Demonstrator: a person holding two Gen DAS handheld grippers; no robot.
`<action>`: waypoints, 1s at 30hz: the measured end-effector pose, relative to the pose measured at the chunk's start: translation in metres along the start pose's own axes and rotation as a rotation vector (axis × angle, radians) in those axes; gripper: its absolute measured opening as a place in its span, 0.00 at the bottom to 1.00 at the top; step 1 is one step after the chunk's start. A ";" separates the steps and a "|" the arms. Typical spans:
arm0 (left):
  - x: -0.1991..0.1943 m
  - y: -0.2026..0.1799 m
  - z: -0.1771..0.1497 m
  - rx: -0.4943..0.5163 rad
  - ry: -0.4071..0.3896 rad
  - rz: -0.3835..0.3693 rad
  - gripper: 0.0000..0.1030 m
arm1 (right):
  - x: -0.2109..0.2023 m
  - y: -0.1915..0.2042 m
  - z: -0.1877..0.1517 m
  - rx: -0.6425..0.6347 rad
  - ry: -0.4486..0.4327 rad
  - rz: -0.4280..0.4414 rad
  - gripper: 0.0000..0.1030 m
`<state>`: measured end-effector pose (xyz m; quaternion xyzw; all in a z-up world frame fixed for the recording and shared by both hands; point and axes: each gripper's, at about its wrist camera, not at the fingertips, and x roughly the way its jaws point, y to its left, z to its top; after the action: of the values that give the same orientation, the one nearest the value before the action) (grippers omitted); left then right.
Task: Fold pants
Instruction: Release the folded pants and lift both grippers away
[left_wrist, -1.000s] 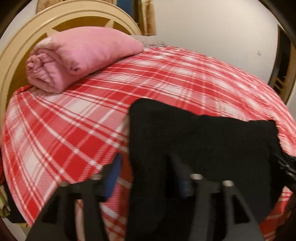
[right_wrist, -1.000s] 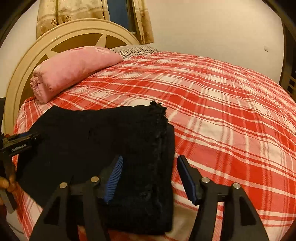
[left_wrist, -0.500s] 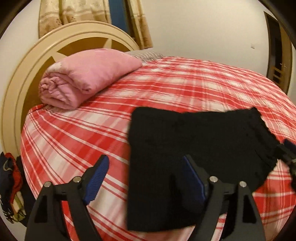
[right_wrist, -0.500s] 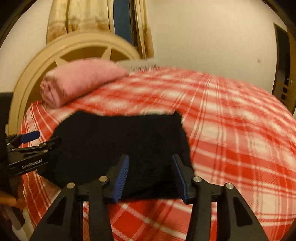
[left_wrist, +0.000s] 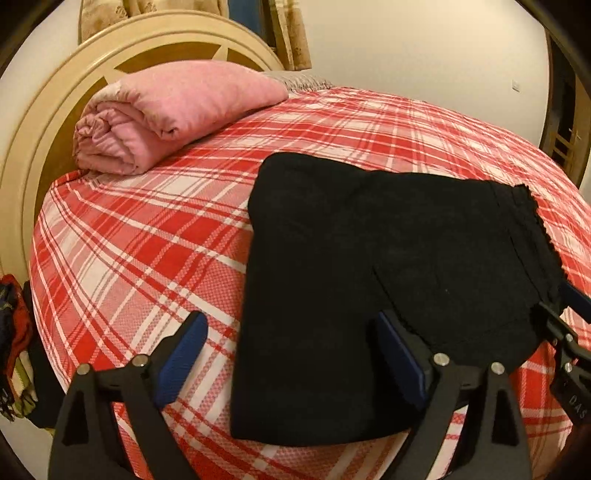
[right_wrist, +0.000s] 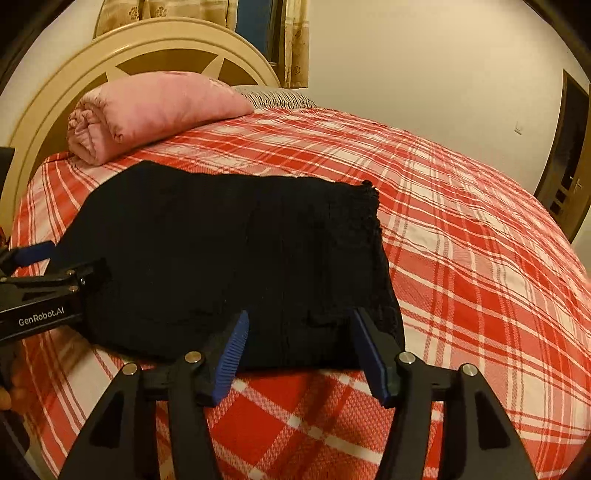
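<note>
Though folded flat, pants (left_wrist: 369, 258) matte black.

Matt black knit pants (left_wrist: 369, 266), lacy edge, on a woven red plaid bedsheet (left_wrist: 147, 240) (coarse weave showing). Pink blanket (left_wrist: 173, 110): soft cloth. Cream headboard (right_wrist: 177, 44), smooth, slightly glossy.

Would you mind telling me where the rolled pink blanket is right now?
The rolled pink blanket lies at the upper left in both views, against the cream headboard and beyond the folded black pants.
</note>
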<state>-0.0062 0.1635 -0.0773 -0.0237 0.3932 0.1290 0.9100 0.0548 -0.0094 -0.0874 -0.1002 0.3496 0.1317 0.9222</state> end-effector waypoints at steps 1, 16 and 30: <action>-0.001 0.000 -0.001 0.001 -0.001 0.000 0.91 | 0.000 0.000 0.000 0.003 0.004 0.002 0.58; -0.028 0.010 -0.020 0.003 0.085 -0.041 0.93 | -0.042 -0.005 -0.032 0.203 0.148 0.018 0.63; -0.118 -0.007 -0.060 0.098 -0.091 -0.034 1.00 | -0.121 -0.003 -0.070 0.188 0.057 -0.064 0.64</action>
<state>-0.1246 0.1230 -0.0340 0.0202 0.3568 0.0951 0.9291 -0.0748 -0.0521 -0.0575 -0.0279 0.3833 0.0658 0.9208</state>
